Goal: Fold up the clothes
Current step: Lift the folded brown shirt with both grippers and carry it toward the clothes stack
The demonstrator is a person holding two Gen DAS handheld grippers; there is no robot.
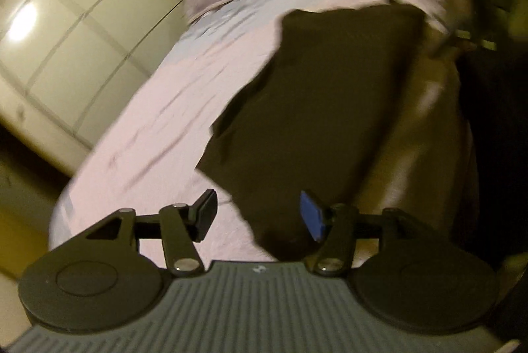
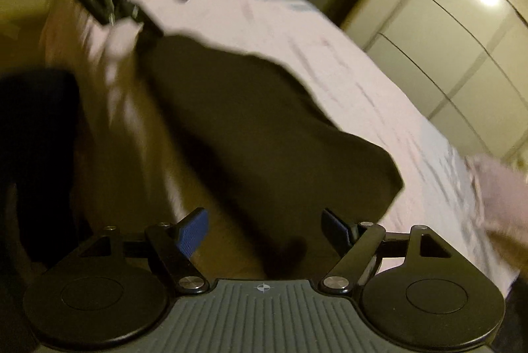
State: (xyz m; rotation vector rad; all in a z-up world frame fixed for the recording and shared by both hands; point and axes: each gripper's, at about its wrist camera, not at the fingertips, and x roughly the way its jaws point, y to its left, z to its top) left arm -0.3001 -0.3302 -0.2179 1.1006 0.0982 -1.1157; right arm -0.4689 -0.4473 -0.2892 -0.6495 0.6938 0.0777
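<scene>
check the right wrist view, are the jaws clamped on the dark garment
No: the right gripper stands with its jaws wide apart, and the dark garment lies on the pink sheet with no pad pressing it.

Bedroom: bed (image 1: 158,109); wardrobe (image 2: 462,33)

Dark garment (image 1: 316,109), pale pink sheet (image 1: 158,128)

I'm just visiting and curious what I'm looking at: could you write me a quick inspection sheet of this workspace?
Surface: bed with pale pink sheet, wrinkled.
Job's things: dark garment lying flat on the sheet near the bed's edge.
Clutter: pinkish cloth at the sheet's side; blurred.
Grippers: left claw open, nothing pinched; right claw open, empty, over the garment.
Cables: nothing seen.
Surroundings: pale wardrobe doors reflecting a lamp; dim room.
</scene>
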